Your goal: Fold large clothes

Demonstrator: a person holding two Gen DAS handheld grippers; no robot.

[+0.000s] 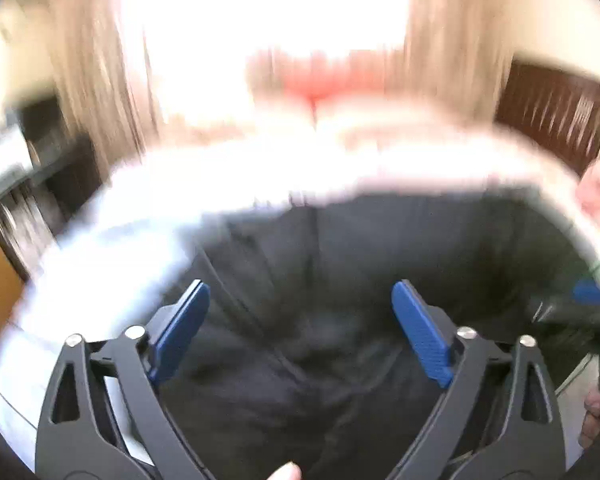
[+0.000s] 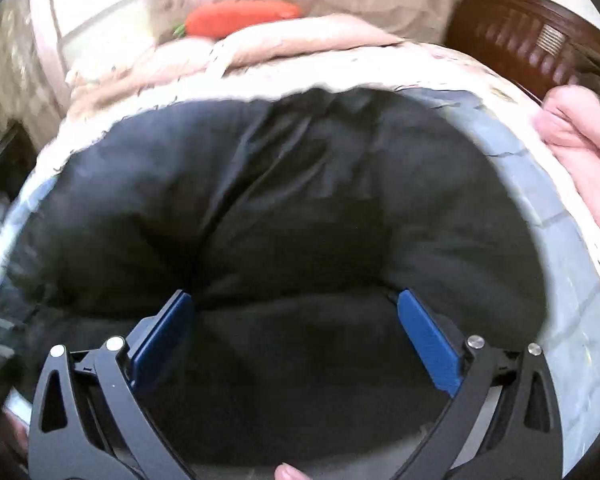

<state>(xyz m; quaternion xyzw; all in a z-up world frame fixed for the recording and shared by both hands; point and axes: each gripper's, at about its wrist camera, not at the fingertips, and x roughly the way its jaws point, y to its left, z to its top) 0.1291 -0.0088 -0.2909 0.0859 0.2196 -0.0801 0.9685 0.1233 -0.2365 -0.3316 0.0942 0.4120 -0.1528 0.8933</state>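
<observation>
Because the left gripper (image 1: 300, 320) and the right gripper (image 2: 294, 324) are both wide and hold nothing, the black garment (image 2: 280, 200) at frame centre may slip and bunch.

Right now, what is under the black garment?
The black garment lies spread on a bed with a pale patterned cover, which shows around its far and right edges. A pink blanket sits at the right. Whatever lies directly beneath the garment is hidden.

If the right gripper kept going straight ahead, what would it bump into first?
Most likely the black garment. The right gripper is open, and the dark fabric fills the view right ahead of its fingers. Depth is hard to judge here, so how soon it would touch is unclear.
</observation>
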